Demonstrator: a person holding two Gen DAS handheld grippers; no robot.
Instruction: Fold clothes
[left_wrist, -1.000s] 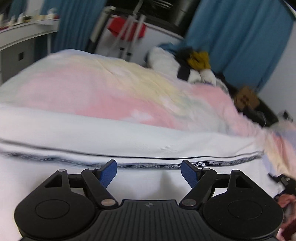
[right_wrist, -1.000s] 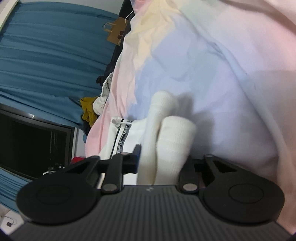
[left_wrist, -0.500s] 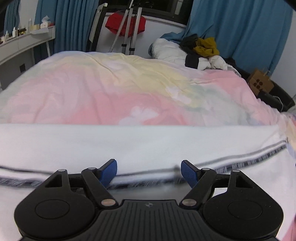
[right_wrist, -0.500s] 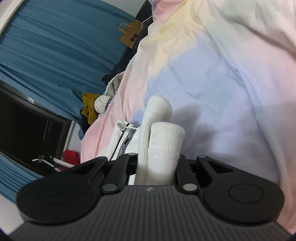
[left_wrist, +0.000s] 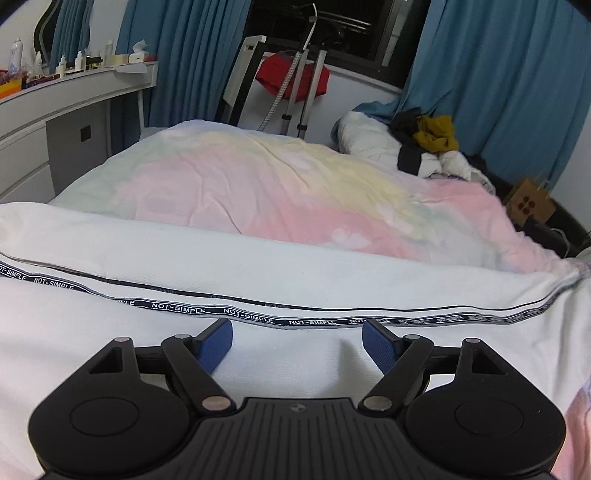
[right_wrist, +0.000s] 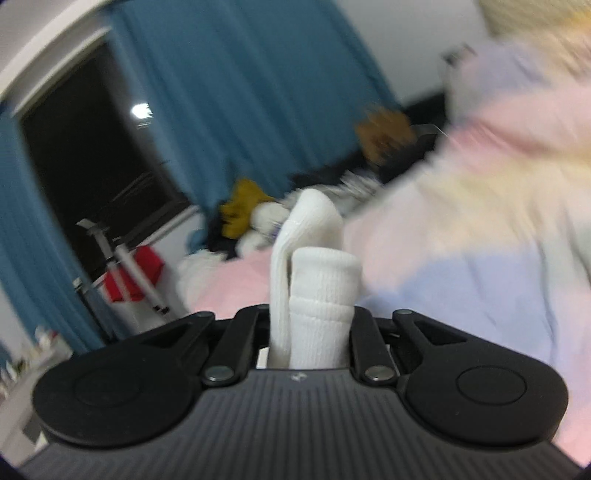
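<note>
Two risks stand out, and the larger belongs to the white garment, which lies stretched across the near edge of the pastel bedspread with its dark lettered trim running just ahead of the left gripper. That gripper's blue pads stand wide apart over the cloth and grip nothing, so the far side is unanchored: if the right gripper pulls across, the whole garment may slide or bunch instead of creasing cleanly. The smaller risk is at the right gripper, whose jaws are clamped narrow on a thick ribbed cuff doubled between them. Such a bulky, springy wad could work loose from the pinch mid-swing, and that view is blurred, which suggests a quick sweep that would make slipping likelier.
</note>
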